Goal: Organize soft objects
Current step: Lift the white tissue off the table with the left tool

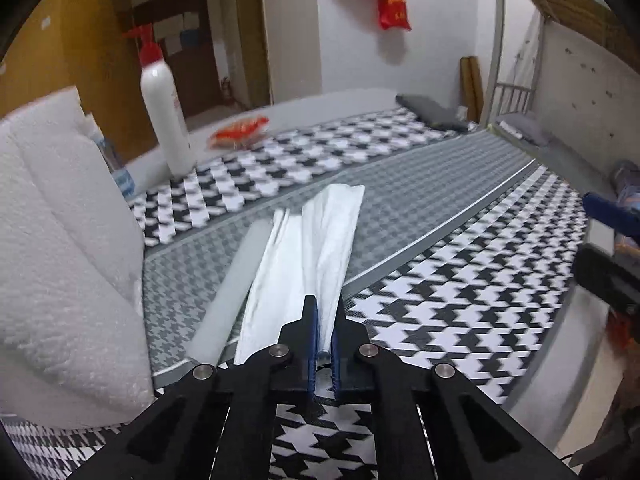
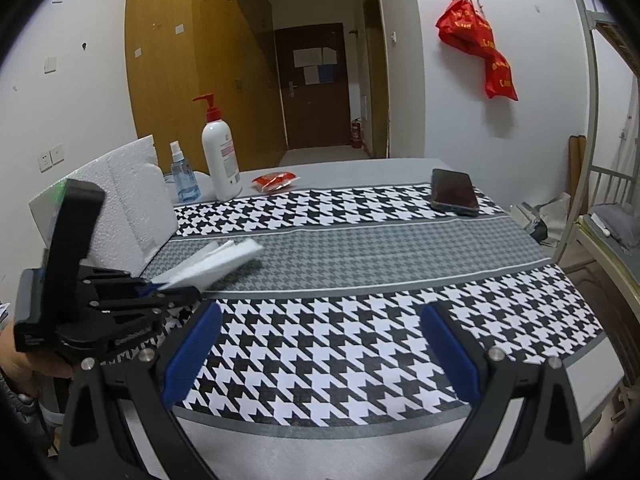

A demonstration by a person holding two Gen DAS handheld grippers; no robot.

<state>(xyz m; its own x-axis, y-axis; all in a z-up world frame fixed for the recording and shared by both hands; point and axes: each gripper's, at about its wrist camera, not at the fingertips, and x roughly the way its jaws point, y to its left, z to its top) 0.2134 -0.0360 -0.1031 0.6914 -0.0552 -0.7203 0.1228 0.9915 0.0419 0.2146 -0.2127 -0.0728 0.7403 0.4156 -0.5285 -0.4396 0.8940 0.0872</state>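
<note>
White cloth (image 1: 316, 248) (mid-table) pinched; cloth's right side open.

Houndstooth-covered table (image 2: 360, 344) with phone (image 2: 454, 192), pump bottle (image 2: 220, 160), red packet (image 2: 276, 180).

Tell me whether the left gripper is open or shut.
Shut. The left gripper pinches the near end of the white folded cloth between its blue pads.

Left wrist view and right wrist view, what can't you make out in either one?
- Left wrist view: the near end of the white folded sheet is hidden between the pads of the left gripper.
- Left wrist view: the right gripper is cut off by the frame edge.
- Right wrist view: label text on the pump bottle is too small.
</note>
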